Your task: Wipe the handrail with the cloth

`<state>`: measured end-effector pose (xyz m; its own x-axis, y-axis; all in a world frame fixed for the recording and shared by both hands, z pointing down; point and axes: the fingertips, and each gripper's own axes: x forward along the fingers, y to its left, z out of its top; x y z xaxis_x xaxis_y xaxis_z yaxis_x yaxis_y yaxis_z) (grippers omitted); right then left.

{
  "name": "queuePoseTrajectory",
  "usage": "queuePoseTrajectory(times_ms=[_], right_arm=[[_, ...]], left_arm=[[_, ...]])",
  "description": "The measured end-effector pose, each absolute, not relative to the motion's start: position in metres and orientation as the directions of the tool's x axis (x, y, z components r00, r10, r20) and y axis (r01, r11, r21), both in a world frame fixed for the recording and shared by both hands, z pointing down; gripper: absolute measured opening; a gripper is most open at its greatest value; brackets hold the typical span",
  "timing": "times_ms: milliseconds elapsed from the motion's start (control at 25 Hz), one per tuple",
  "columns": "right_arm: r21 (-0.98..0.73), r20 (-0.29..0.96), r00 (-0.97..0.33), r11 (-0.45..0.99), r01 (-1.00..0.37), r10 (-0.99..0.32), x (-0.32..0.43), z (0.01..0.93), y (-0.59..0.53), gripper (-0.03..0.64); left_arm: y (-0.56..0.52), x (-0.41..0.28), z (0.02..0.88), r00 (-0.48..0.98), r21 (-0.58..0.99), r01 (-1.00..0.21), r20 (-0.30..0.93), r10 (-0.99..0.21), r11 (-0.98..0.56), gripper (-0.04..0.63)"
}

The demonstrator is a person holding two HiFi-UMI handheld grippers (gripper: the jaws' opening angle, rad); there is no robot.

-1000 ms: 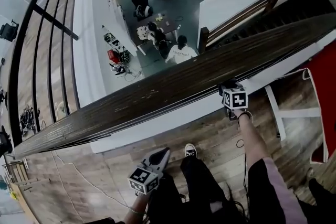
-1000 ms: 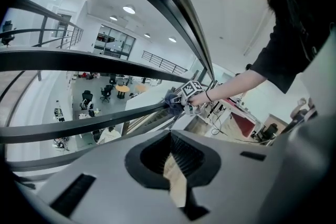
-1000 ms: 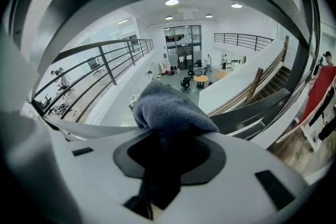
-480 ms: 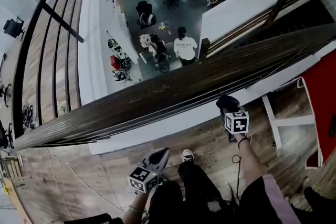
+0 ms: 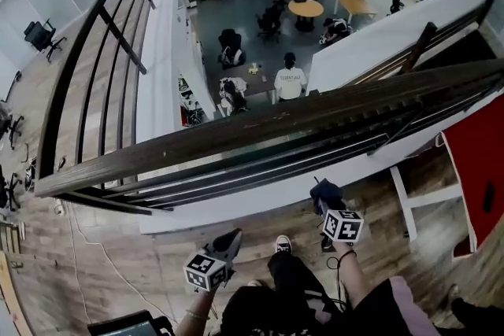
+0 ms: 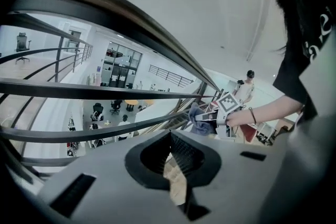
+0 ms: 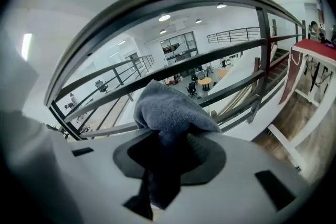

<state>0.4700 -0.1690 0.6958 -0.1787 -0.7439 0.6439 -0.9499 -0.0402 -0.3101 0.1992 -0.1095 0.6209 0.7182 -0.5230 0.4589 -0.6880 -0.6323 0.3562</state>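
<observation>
Grey-blue terry cloth (image 7: 167, 113): bunched in right tool (image 7: 157, 165), jaws clamped tight on it. Held below and on near side of dark brown wooden handrail (image 5: 260, 124), not touching it. Left tool (image 6: 176, 165): jaws nearly together, nothing gripped, hangs low, well clear of rail.

Progress: no contact now. Rail shows no wiped/unwiped difference, so wiped share can't be judged; treat full length as left.

Writing: none legible. Square-marker cube (image 5: 343, 225) carries pattern only; print on white shirt (image 5: 290, 81) downstairs too small.

Down below, a grey atrium floor (image 5: 252, 20) held a round wooden table (image 5: 305, 8), far off. Nearer lay brown wooden plank flooring (image 5: 102, 271), a red panel (image 5: 480, 153) stood right, and oval ceiling lights (image 7: 164, 18) glowed.
</observation>
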Motion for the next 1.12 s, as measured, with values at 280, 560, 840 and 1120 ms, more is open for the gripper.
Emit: queuePoseTrajectory(times_ms=[280,560,840,1120], right_arm=[[-0.365,0.592,-0.216,-0.020,-0.931,-0.776,0.382,0.647,-0.083,0.103],[-0.396,0.552,-0.271,0.038,-0.917,-0.789,0.311,0.604,-0.012,0.103],[-0.394,0.529,-0.334,0.123,-0.911,-0.780,0.241,0.570,0.031,0.103],[-0.402,0.494,-0.397,0.202,-0.893,-0.774,0.201,0.547,0.033,0.103]], left_arm=[[-0.042,0.124,0.578,0.700,0.340,-0.714,0.380,-0.605,-0.612,0.002],[0.008,0.075,0.532,0.684,0.352,-0.726,0.280,-0.674,-0.591,0.002],[0.045,0.028,0.509,0.671,0.372,-0.729,0.220,-0.708,-0.575,0.002],[0.058,0.005,0.511,0.645,0.387,-0.745,0.206,-0.736,-0.544,0.002]])
